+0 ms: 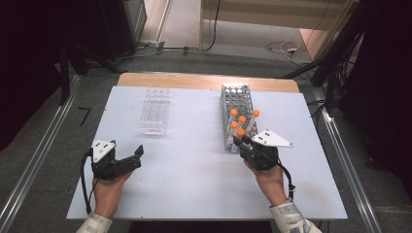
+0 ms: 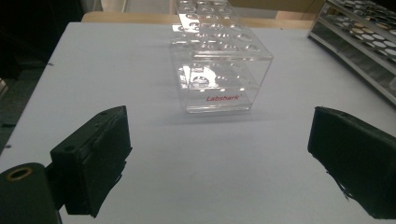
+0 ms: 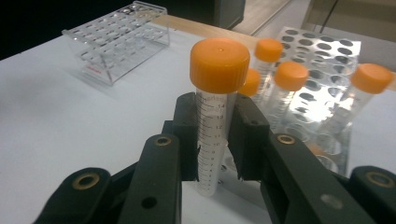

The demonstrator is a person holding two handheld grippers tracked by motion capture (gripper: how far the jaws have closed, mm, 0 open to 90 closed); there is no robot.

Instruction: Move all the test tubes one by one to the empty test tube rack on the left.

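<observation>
The table (image 1: 194,174) has a smooth matt sheet on top, pale bluish white, with a strip of bare light wood showing at the far edge. The clear rack (image 2: 219,74) looks like glossy acrylic, see-through with bright glints and red printed lettering on the near face. The other rack (image 3: 322,60) is shiny and reflective, could be metal or polished plastic, can't tell. The tubes are clear plastic with printed scale marks, and the one in the right gripper (image 3: 217,135) has a matt orange cap (image 3: 219,63) with ribbed sides. Both grippers are matt black plastic, and the left gripper (image 2: 224,163) has slightly rough-looking jaws. Small brass-coloured metal inserts sit in the arms.
</observation>
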